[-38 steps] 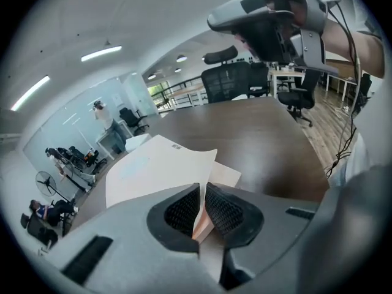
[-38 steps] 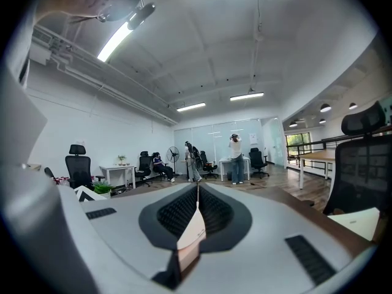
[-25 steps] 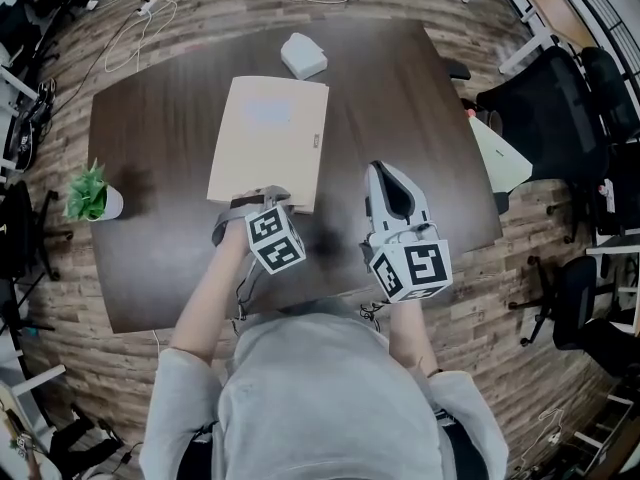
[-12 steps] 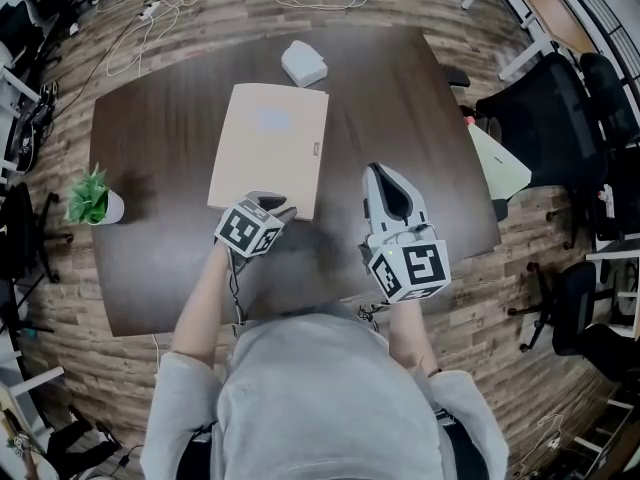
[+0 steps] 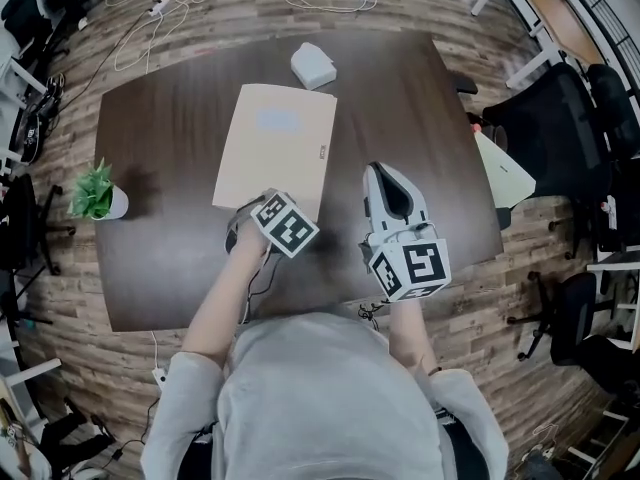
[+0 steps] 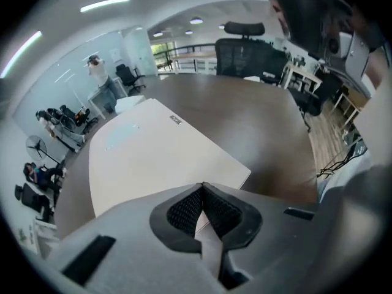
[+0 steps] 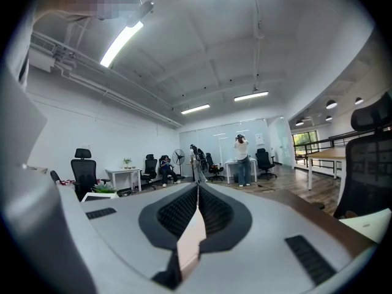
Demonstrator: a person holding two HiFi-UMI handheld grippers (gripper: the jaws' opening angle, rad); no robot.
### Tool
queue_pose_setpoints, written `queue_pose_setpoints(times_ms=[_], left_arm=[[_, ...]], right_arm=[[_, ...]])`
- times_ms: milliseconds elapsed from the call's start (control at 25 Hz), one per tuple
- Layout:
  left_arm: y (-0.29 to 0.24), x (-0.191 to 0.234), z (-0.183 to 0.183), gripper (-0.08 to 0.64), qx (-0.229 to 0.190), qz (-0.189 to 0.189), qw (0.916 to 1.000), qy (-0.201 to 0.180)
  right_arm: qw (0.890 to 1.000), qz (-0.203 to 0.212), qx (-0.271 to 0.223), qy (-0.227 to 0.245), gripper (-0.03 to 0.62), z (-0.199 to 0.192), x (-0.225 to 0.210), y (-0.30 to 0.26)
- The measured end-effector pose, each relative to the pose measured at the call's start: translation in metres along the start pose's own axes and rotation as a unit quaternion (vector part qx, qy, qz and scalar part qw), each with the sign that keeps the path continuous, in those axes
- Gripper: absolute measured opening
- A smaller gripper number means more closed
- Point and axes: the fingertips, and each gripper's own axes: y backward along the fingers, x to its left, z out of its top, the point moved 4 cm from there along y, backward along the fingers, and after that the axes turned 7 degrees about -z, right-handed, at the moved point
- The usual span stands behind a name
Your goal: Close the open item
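A flat beige folder (image 5: 275,148) lies shut on the dark table (image 5: 400,98); in the left gripper view the folder (image 6: 147,158) fills the space just beyond the jaws. My left gripper (image 5: 248,218) points steeply down at the folder's near edge. Its jaws have just closed, and the left gripper (image 6: 203,185) shows pads together with nothing between them. My right gripper (image 5: 385,171) lies level to the right of the folder, apart from it. In its own view the right gripper (image 7: 197,185) is shut and empty.
A white box (image 5: 313,65) sits beyond the folder's far edge. A small potted plant (image 5: 95,194) stands at the table's left side. A pale sheet (image 5: 505,168) hangs off the right edge. Black office chairs (image 5: 560,108) stand to the right, and cables (image 5: 200,8) lie on the floor.
The left gripper has rolled about its own axis, so its marker cube shows a different face. It stays at the folder's near edge. The right gripper has kept still.
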Motion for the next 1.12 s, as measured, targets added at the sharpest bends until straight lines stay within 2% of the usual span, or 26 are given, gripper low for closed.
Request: queue_pose_setpoints(times_ms=[80, 160, 240, 360, 440, 640, 880, 1120], left_arm=[[-0.002, -0.002, 0.002, 0.009, 0.031, 0.011, 0.9993, -0.018], [-0.002, -0.003, 0.003, 0.009, 0.035, 0.013, 0.999, -0.023], [0.0, -0.001, 0.001, 0.009, 0.009, 0.002, 0.9999, -0.005], [0.007, 0.002, -0.005, 0.009, -0.072, -0.029, 0.9961, 0.042], [0.013, 0.006, -0.01, 0.009, -0.134, -0.035, 0.9881, 0.067], [0.043, 0.017, -0.016, 0.009, -0.247, 0.004, 0.9634, 0.104], [0.095, 0.019, -0.025, 0.009, -0.342, 0.023, 0.9296, 0.136], [0.147, 0.02, -0.042, 0.009, -0.408, 0.034, 0.8997, 0.151]], right_arm=[[1.0, 0.004, -0.001, -0.001, 0.014, 0.0, 0.002, -0.001], [1.0, 0.007, -0.002, -0.001, 0.014, 0.0, 0.004, 0.0], [1.0, 0.009, -0.002, 0.001, 0.014, 0.0, 0.007, 0.0], [1.0, 0.009, -0.003, 0.002, 0.014, 0.001, 0.01, 0.004], [1.0, 0.006, -0.003, 0.003, 0.014, 0.001, 0.012, 0.007], [1.0, -0.003, -0.003, 0.006, 0.014, 0.003, 0.019, 0.015], [1.0, -0.013, -0.007, 0.012, 0.014, 0.006, 0.036, 0.027], [0.999, -0.028, -0.01, 0.018, 0.014, 0.01, 0.056, 0.043]])
